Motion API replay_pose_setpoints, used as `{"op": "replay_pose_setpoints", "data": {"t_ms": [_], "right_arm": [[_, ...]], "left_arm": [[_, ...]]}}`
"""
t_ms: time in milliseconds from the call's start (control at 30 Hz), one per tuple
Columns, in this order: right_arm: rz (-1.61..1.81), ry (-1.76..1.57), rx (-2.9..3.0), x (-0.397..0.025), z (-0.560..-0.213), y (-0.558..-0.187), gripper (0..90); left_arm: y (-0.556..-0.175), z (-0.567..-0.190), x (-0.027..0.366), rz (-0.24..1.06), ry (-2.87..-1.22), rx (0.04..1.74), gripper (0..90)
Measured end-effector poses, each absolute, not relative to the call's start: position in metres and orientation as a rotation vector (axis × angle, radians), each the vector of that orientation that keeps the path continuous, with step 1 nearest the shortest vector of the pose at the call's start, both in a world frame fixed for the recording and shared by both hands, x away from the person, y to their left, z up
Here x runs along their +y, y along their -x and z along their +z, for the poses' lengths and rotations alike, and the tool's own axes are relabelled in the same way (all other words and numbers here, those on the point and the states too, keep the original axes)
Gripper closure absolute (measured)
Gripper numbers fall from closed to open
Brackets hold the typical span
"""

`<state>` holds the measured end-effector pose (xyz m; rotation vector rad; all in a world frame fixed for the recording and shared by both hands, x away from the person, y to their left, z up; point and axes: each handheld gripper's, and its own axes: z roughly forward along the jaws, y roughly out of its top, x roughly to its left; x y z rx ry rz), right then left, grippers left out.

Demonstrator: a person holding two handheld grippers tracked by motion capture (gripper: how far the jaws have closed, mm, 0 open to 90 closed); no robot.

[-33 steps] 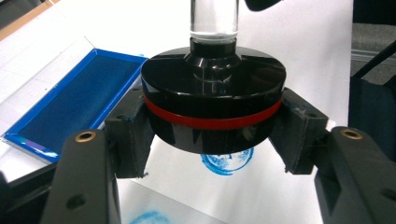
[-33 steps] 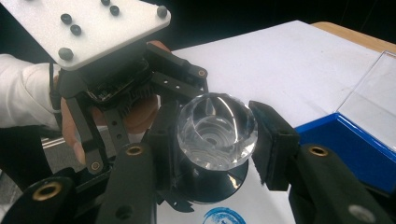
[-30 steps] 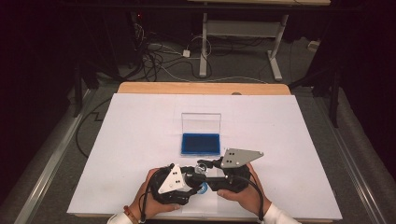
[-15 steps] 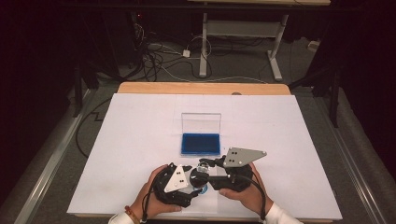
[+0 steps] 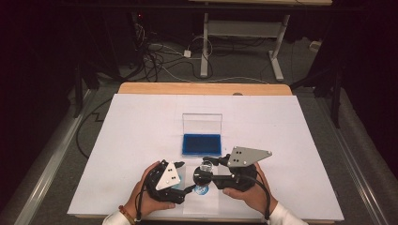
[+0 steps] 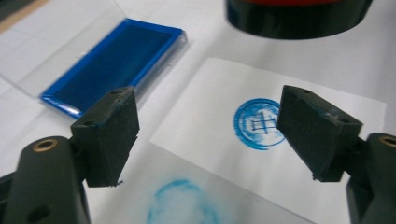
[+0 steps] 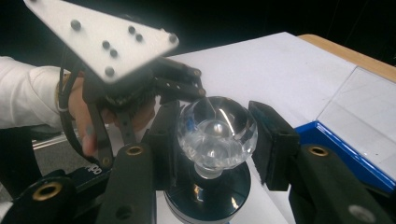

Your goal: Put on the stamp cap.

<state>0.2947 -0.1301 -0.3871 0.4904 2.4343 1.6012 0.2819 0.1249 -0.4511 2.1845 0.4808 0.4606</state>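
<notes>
Black two-jaw grippers, grey screwed plates, white sleeves

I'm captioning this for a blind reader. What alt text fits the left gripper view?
Open left tongs hover over a white paper slip bearing a round blue stamp print. An open blue ink pad lies beyond, and the black base of a stamp hangs at the top edge.

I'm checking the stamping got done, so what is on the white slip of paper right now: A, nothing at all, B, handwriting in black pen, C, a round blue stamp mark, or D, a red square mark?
C: the left gripper view shows a round blue stamp mark printed on the white slip of paper, between the open jaws of the left hand-held gripper.
</notes>
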Motion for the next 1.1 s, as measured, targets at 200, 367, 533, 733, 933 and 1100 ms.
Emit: {"op": "replay_pose_setpoints", "data": {"t_ms": [200,367,533,733,933,1100], "right_arm": [[1.589,-0.490,2.416,-0.134,-0.384,-0.297,56.9],[1.566,-0.489,2.404,-0.139,-0.383,-0.297,56.9],[1.564,-0.498,2.389,-0.144,-0.381,-0.298,56.9],[1.566,-0.510,2.368,-0.149,-0.378,-0.301,56.9],[1.567,-0.529,2.372,-0.153,-0.378,-0.303,56.9],[1.562,-0.528,2.368,-0.153,-0.377,-0.304,56.9]], "left_arm": [[-0.286,-0.448,0.141,0.506,-2.177,0.507,20.9],[-0.287,-0.445,0.152,0.533,-2.159,0.533,20.9],[-0.288,-0.441,0.164,0.554,-2.125,0.555,20.9],[-0.291,-0.442,0.177,0.575,-2.126,0.589,20.5],[-0.293,-0.445,0.188,0.585,-2.126,0.607,19.5],[-0.290,-0.446,0.196,0.590,-2.127,0.620,18.8]]}}
